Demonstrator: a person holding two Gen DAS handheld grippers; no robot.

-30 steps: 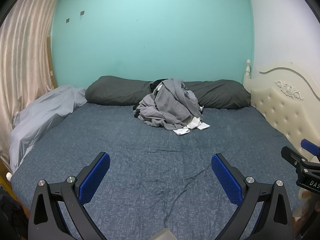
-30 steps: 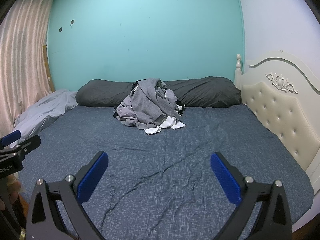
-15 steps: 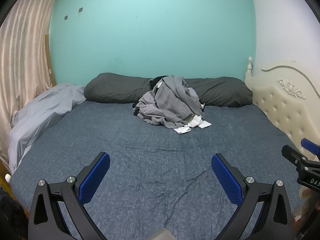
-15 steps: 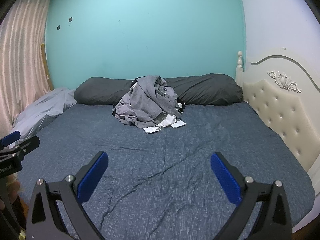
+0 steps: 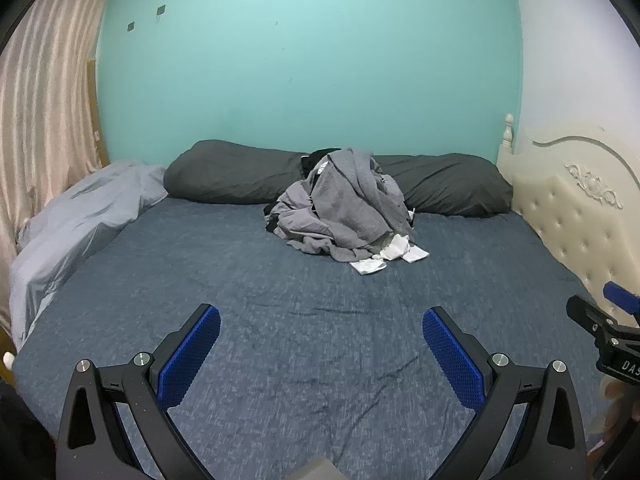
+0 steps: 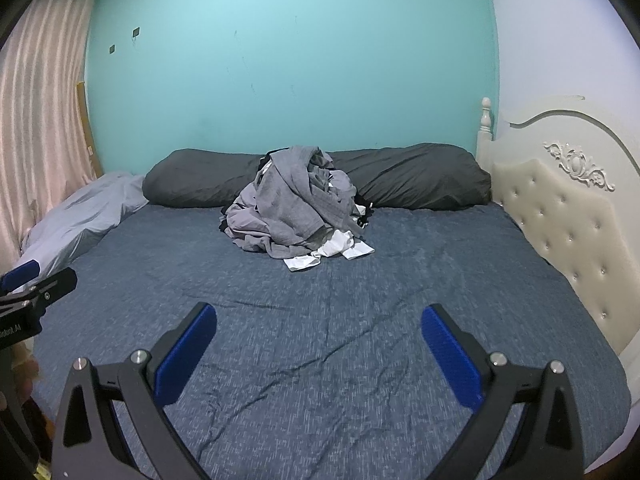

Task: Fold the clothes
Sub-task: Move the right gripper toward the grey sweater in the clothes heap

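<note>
A heap of grey clothes (image 5: 344, 204) (image 6: 292, 204) lies at the far middle of the bed, leaning on the dark pillows. White pieces (image 5: 394, 254) (image 6: 332, 252) stick out at its near edge. My left gripper (image 5: 320, 344) hovers open over the near part of the blue bedsheet (image 5: 280, 320), far short of the heap, nothing between its blue pads. My right gripper (image 6: 318, 344) is likewise open and empty above the sheet (image 6: 340, 320). Each gripper shows at the edge of the other's view.
Two long dark grey pillows (image 5: 232, 176) (image 6: 416, 176) line the teal wall. A light grey duvet (image 5: 72, 224) is bunched along the left side by the curtain. A cream tufted headboard (image 6: 560, 208) bounds the right side.
Both grippers have moved a little forward toward the heap, which now looks slightly larger. Their jaws stay open.
</note>
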